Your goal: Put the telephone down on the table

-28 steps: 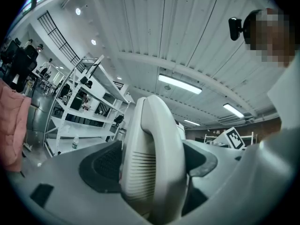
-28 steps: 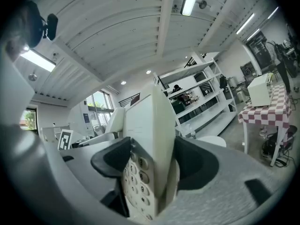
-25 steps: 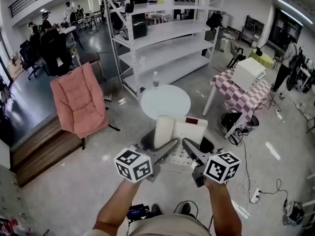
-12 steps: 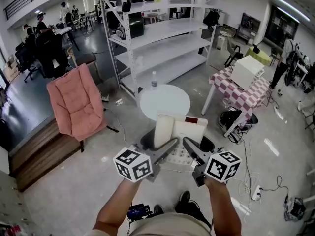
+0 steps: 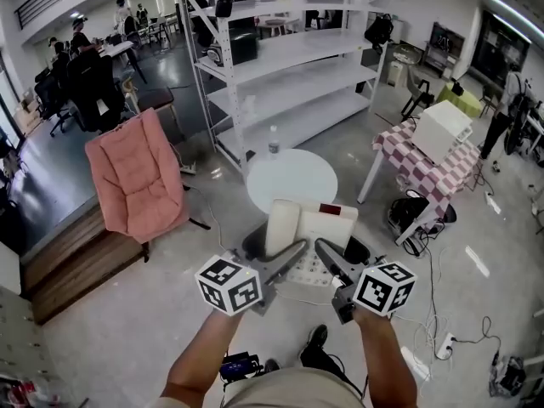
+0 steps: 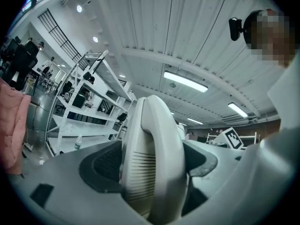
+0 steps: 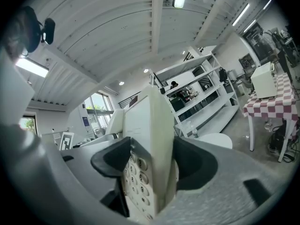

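Over at 9 o'clock a pink padded chair point(image 5: 136, 177) sits beside a low wooden platform point(image 5: 76, 262). Coming in toward the middle, the left tool point(image 5: 293, 253) has its jaws closed snugly on the telephone point(image 5: 310, 226), pinching the side where the handset point(image 5: 283, 224) lies in its cradle. Seen from that tool, the ribbed handset fills the gap between the two dark pads. The telephone is up in the air, carried between both tools above the floor. The round white worktop point(image 5: 291, 179) lies at 12 o'clock from it, apart from it. A small bottle point(image 5: 273, 140) shows at the worktop's far edge, in front of white shelving point(image 5: 289, 66). The right tool point(image 5: 327, 257) clamps the telephone's other side, jaws pressed tight along the keypad point(image 7: 136, 172) edge. Out at 2 o'clock a checked worktop point(image 5: 416, 164) carries a white box point(image 5: 440, 128)
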Motion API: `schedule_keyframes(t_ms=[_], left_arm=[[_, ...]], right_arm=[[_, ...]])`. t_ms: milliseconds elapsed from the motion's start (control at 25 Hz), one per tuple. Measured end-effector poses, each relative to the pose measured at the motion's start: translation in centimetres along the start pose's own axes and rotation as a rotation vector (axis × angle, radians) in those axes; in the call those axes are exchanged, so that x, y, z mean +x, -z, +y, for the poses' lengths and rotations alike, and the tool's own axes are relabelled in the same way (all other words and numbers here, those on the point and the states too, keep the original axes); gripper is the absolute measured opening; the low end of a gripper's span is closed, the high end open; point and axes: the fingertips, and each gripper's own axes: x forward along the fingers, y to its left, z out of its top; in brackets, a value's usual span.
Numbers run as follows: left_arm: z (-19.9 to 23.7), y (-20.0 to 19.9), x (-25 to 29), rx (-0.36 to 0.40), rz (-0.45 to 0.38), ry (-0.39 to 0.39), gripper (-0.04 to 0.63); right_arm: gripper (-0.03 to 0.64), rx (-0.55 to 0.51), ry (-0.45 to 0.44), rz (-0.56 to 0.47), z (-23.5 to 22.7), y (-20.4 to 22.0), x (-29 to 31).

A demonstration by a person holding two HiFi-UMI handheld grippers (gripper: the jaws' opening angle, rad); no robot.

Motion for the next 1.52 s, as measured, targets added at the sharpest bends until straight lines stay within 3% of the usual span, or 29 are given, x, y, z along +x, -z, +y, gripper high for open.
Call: schedule_keyframes(t_ms=[760,1120,1520], left_arm=[[5.3,-0.1,14.2,-0.006,0.012,-0.105,0.383],[6.8,0.9,21.3,-0.017,0.024,-0.125,0.383],[10.6,-0.1,25.9,-0.017,0.050,-0.098,0.383]], right_arm=[[0.273,0.042,-0.089,0.050,-13.3,-5.8,5.9],[0.272,0.060,-0.098,0.064,-20.4,-8.1,7.4],[0.273,0.086,-0.070,0.053,-24.3,-10.2,11.1]])
